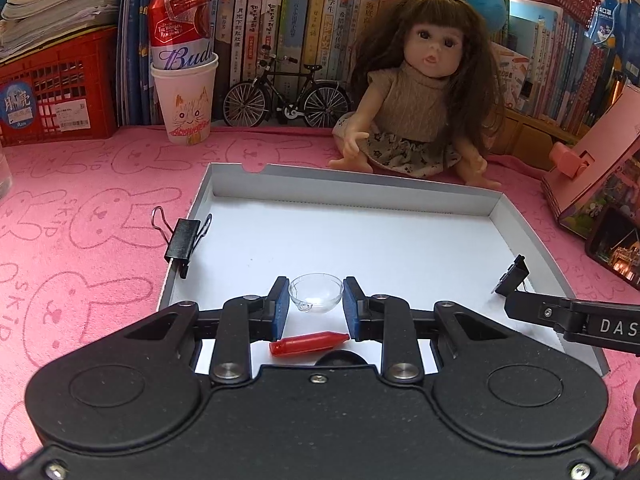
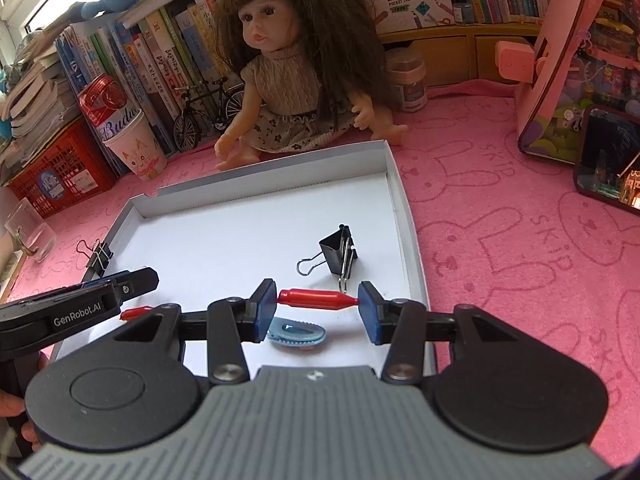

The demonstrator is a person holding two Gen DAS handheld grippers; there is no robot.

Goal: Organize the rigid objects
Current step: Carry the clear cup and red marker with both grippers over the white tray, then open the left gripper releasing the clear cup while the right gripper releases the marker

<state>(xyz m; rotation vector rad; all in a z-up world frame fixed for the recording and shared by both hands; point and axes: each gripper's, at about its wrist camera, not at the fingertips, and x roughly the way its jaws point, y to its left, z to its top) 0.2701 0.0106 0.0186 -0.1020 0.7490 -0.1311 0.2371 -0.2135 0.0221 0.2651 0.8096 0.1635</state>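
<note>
A small clear plastic bowl (image 1: 316,293) is pinched between the blue pads of the left gripper (image 1: 316,305), above the shallow white cardboard tray (image 1: 352,184). A red plastic capsule (image 2: 318,299) is clamped end to end by the right gripper (image 2: 318,312), near a black binder clip (image 2: 338,258) in the tray

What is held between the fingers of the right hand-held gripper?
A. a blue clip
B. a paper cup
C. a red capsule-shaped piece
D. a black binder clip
C: in the right wrist view the right hand-held gripper has the red capsule-shaped piece end to end between its blue pads.
</note>
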